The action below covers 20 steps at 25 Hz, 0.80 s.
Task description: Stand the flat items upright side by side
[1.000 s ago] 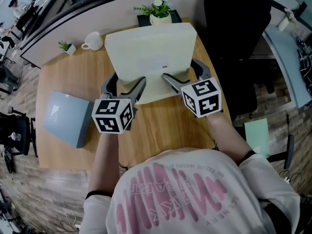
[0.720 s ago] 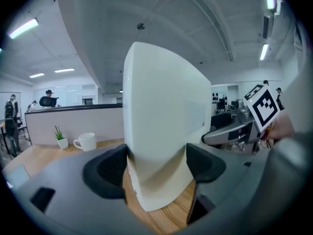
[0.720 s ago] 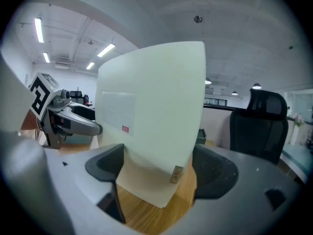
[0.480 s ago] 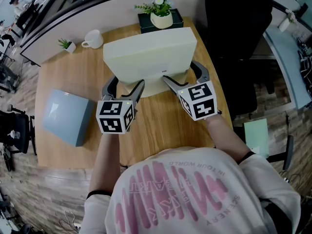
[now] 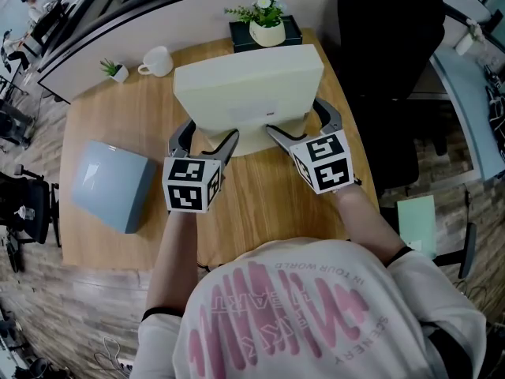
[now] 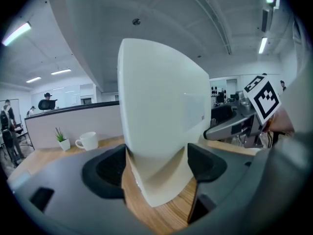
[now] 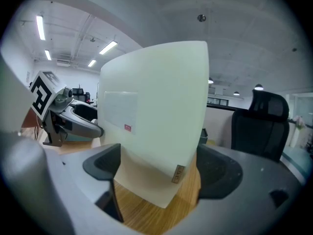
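A cream cushion point(image 5: 248, 93) stands tilted on its lower edge at the middle of the wooden table point(image 5: 260, 204). My left gripper point(image 5: 205, 136) is shut on its lower left corner; in the left gripper view the cushion point(image 6: 161, 111) fills the gap between the pads of that gripper point(image 6: 156, 165). My right gripper point(image 5: 298, 121) holds the lower right corner. Its jaws have just been opening, with the cushion point(image 7: 156, 121) still between them and touching both pads of the gripper point(image 7: 156, 168). A light blue cushion point(image 5: 114, 184) lies flat at the table's left.
A white mug point(image 5: 158, 60) and a tiny potted plant point(image 5: 114, 69) stand at the back left. A flowering plant in a pot point(image 5: 267, 24) sits on a dark box behind the cream cushion. A black chair point(image 5: 394, 69) is at the right of the table.
The cream cushion has tipped up steeper, and the plant on its box behind it now shows fully. Both grippers have stayed at its lower corners.
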Available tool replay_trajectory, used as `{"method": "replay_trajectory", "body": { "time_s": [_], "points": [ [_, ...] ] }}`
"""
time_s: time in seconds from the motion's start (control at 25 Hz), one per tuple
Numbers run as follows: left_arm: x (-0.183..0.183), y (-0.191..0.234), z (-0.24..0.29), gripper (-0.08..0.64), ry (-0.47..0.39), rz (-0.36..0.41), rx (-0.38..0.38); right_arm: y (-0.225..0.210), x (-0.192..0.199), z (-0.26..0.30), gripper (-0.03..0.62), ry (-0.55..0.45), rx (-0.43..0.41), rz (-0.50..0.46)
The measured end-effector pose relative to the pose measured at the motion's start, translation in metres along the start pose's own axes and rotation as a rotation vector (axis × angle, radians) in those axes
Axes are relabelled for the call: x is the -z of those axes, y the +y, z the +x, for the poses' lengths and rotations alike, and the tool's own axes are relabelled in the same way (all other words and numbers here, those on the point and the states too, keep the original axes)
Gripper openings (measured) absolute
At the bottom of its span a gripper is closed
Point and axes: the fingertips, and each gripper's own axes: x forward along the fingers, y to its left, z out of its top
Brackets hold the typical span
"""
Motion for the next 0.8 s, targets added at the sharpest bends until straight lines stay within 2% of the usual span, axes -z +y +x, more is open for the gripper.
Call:
{"method": "replay_trajectory", "body": {
  "time_s": [0.16,0.4,0.6,0.8],
  "points": [
    [-0.001,0.001,-0.003,0.400,0.008,-0.001,-0.003,0.002,-0.001,-0.002,0.476,0.008,-0.013,0.022],
    [-0.014,0.006,-0.014,0.400,-0.049,-0.027,-0.044,0.003,-0.001,-0.008,0.485,0.006,0.006,0.051],
    [-0.023,0.005,-0.031,0.400,-0.089,-0.051,-0.033,0.001,-0.005,-0.019,0.491,-0.001,0.034,0.069],
    [-0.016,0.010,-0.052,0.399,-0.101,-0.086,-0.029,0.014,-0.006,-0.029,0.491,0.005,0.042,0.109]
  ]
}}
